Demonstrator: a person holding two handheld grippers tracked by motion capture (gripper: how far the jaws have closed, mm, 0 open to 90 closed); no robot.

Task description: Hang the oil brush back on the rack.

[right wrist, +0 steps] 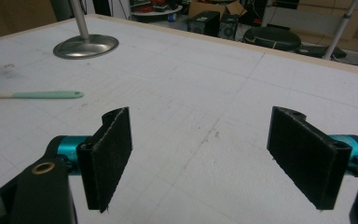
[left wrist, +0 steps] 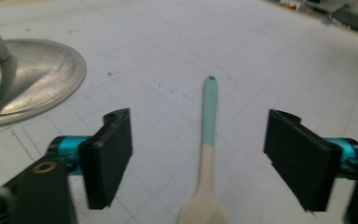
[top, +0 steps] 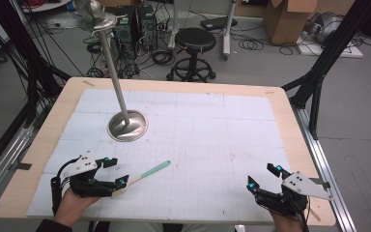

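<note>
Spatula point(top: 147, 173): lies flat on the white gridded mat point(top: 198, 140), near the front edge of the table point(top: 43, 145), left of centre; mint-green handle points away toward the right rear, pale wooden blade toward the front-left corner.
Left gripper point(top: 115, 173): held in a hand point(top: 72, 205) at the front-left corner, low over the mat; jaws wide apart.
Left gripper and spatula: in the left gripper view the spatula point(left wrist: 207, 154) runs up the gap between the two black pads point(left wrist: 109, 156); neither pad touches it; the blade end sits nearest the camera.
Metal stand point(top: 125, 123): round base rests on the mat toward the rear-left part of the table, thin pole leaning up and back; well apart from the spatula.
Right gripper point(top: 261, 178): at the front-right corner of the table, jaws wide apart, nothing between the pads point(right wrist: 107, 156); bare mat lies ahead of it.
Right gripper view: spatula point(right wrist: 42, 95) lies far off at the left; stand base point(right wrist: 86, 45) beyond it.
</note>
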